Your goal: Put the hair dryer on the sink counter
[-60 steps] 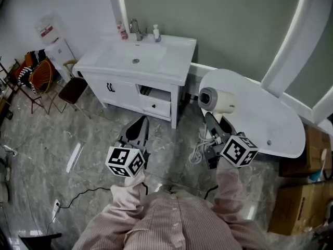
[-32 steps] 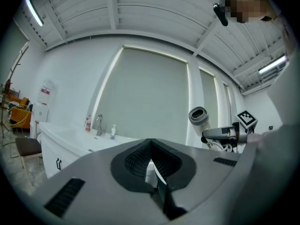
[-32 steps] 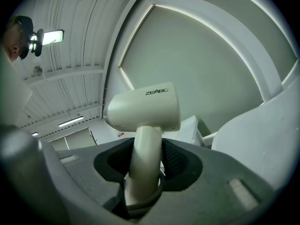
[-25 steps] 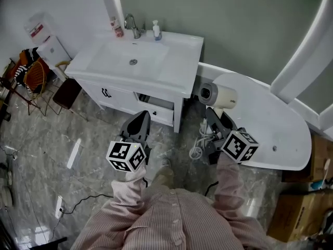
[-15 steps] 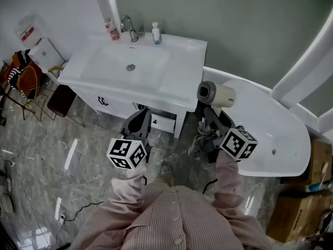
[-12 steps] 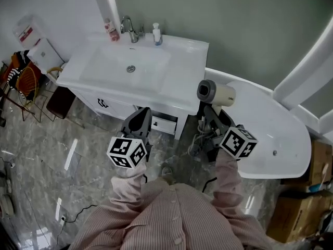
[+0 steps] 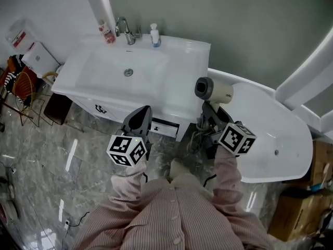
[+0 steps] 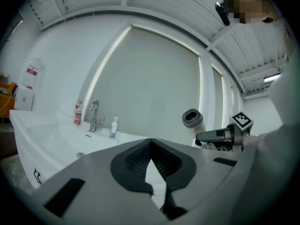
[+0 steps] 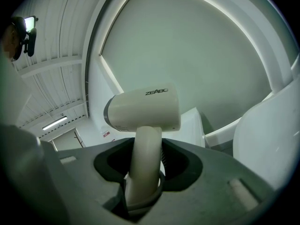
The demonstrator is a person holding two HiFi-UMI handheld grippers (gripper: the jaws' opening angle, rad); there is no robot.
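Right now the hair dryer (image 7: 213, 90) is off the counter, held up in the air by the right gripper (image 7: 209, 111), whose jaws are clenched on its pale handle. In the right gripper view the handle stands upright between the pads of that gripper (image 9: 147, 162) and the barrel of the hair dryer (image 9: 143, 109) sits crosswise on top. From the head view, the barrel's long axis runs roughly left to right, with the dark round end turned toward the sink counter (image 7: 179, 87). The dryer hangs just beside the counter's right end, above the gap between it and the bathtub (image 7: 270, 124). The bare stretch of counter to the right of the basin therefore lies a little left of the dryer, so the right hand is clearly the nearer one for the set-down. The left gripper (image 7: 141, 113) hovers at the counter's front edge with its jaws closed on nothing, as its own view of that gripper (image 8: 150, 146) shows. Small lettering on the barrel looks like "ZEABO". The label on the red-and-white bottle (image 7: 106, 32) by the tap (image 7: 125, 30) is too small to read.
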